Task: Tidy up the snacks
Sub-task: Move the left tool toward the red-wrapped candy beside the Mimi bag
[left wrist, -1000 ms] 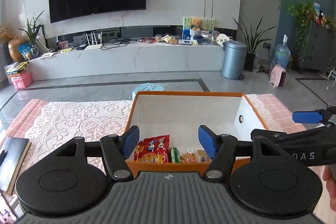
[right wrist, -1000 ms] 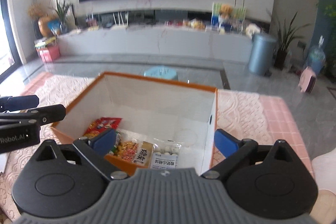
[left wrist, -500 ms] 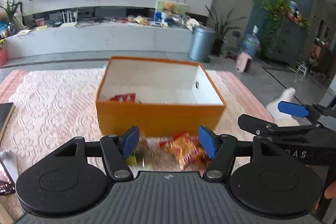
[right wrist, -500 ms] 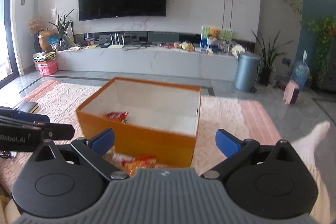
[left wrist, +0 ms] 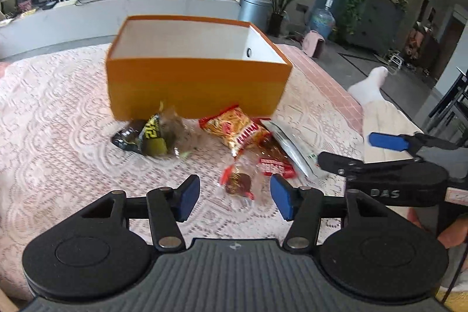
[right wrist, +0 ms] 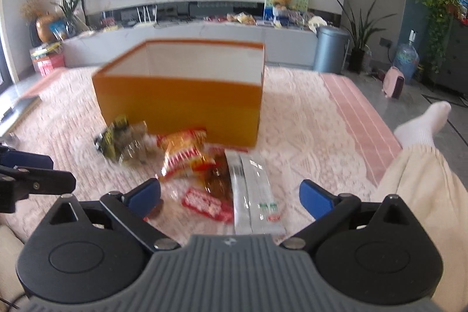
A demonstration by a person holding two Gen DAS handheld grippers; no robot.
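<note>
Orange box [left wrist: 196,84] now sits upper centre, left hand-held gripper [left wrist: 234,196] narrowing, unclamped, around a red-wrapped snack [left wrist: 238,183] at lower centre; right hand-held gripper [right wrist: 231,199] gapes empty: pickup likely next.

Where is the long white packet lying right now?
In the right wrist view the white packet lies flat on the lace cloth, between the open fingers of the right gripper, in front of the orange box, beside red snack bags.

- One orange box [left wrist: 196,86] stood at centre frame.
- Five snack packs lay below it: one black-yellow [left wrist: 149,136], one red-yellow [left wrist: 237,130], one silver [right wrist: 254,189], one red-labelled [right wrist: 204,205], one small brown [left wrist: 238,184].
- Two grippers: left [left wrist: 234,195], right [right wrist: 229,195].
</note>
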